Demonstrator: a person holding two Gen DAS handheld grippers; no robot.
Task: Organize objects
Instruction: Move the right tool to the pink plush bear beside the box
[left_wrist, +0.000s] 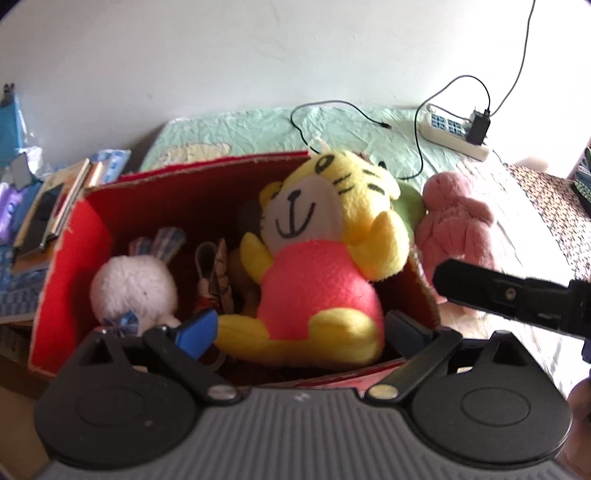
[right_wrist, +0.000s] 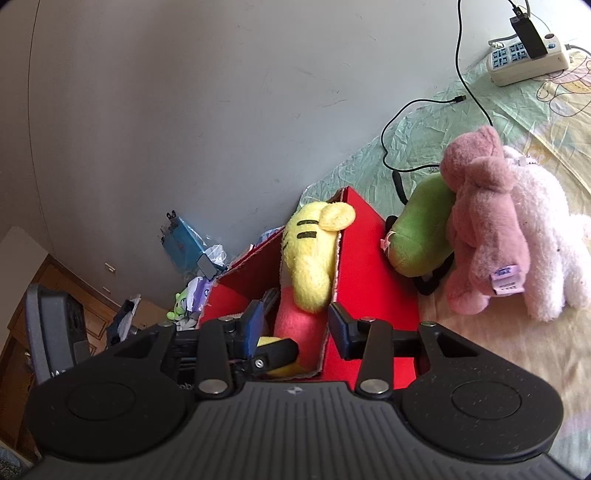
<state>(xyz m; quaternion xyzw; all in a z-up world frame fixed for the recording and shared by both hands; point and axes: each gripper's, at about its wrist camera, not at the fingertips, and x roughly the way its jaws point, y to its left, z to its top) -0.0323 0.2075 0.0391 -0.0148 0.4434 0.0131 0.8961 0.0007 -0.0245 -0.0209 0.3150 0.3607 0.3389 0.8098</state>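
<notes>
A yellow tiger plush (left_wrist: 317, 251) in a pink shirt sits in the red cardboard box (left_wrist: 70, 266), leaning on its right wall. A white bunny plush (left_wrist: 135, 288) lies in the box to its left. My left gripper (left_wrist: 301, 328) is open just above the box's near edge, the tiger's legs lying between its spread fingers. In the right wrist view, my right gripper (right_wrist: 295, 325) is open; its jaws straddle the tiger (right_wrist: 310, 258) and the box wall (right_wrist: 369, 280) without pressing. One right finger (left_wrist: 480, 288) shows outside the box.
A pink plush (right_wrist: 480, 229), a green plush (right_wrist: 421, 236) and a white plush (right_wrist: 546, 236) lie on the bed right of the box. A power strip (left_wrist: 456, 133) and black cable (left_wrist: 417, 147) lie behind. Stacked books (left_wrist: 48, 214) sit left of the box.
</notes>
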